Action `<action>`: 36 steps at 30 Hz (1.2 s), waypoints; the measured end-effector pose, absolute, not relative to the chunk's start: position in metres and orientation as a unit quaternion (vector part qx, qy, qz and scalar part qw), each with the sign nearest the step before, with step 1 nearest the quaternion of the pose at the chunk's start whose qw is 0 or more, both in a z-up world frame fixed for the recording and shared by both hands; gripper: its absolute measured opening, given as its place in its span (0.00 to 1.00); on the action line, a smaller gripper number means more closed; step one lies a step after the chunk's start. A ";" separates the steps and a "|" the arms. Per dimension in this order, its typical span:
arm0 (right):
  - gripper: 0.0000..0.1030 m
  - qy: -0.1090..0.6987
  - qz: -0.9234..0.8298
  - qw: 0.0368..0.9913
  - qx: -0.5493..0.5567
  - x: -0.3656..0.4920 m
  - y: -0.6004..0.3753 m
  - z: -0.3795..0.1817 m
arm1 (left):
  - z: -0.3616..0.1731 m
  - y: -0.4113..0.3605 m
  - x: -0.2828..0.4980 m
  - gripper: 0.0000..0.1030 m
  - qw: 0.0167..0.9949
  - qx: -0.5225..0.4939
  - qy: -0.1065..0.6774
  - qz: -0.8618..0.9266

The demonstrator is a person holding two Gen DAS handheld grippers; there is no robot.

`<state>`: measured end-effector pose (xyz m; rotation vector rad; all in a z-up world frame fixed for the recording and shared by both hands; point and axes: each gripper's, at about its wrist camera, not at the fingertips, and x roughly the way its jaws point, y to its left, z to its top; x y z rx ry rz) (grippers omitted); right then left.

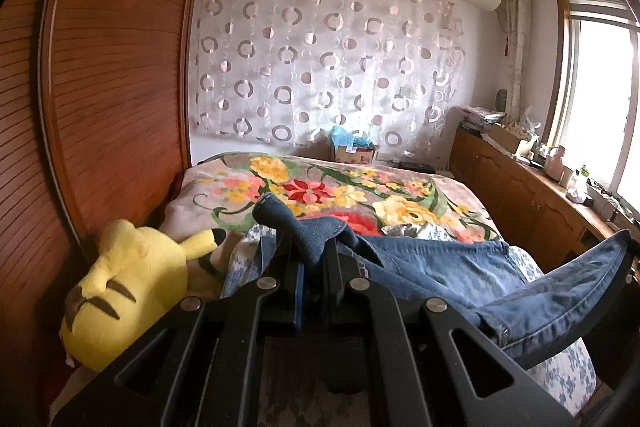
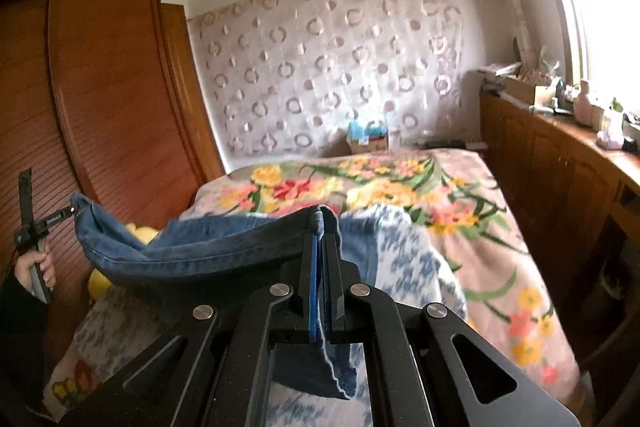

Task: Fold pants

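Denim pants (image 1: 440,267) fill my left view's lower centre, above the bed (image 1: 400,187); my left claw (image 1: 310,255) pinches a bunched edge. Right view: my right claw (image 2: 320,247) clamps another edge, centre frame.

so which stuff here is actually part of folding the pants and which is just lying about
Part of the job:
jeans
left claw, shut on the jeans
right claw, shut on the jeans
bed, the work surface

Just lying about:
yellow plush toy
cardboard box
clutter on the cabinet top
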<state>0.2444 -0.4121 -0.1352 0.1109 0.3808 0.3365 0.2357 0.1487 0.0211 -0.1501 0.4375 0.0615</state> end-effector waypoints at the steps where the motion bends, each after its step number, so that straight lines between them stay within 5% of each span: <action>1: 0.02 0.186 0.165 0.967 0.054 0.249 -0.413 -0.135 | 0.021 0.148 0.241 0.07 0.973 -0.075 0.217 0.031; 36: 0.02 0.279 0.080 0.957 -0.001 0.421 -0.333 -0.161 | -0.058 0.154 0.438 0.07 0.945 -0.036 0.325 0.035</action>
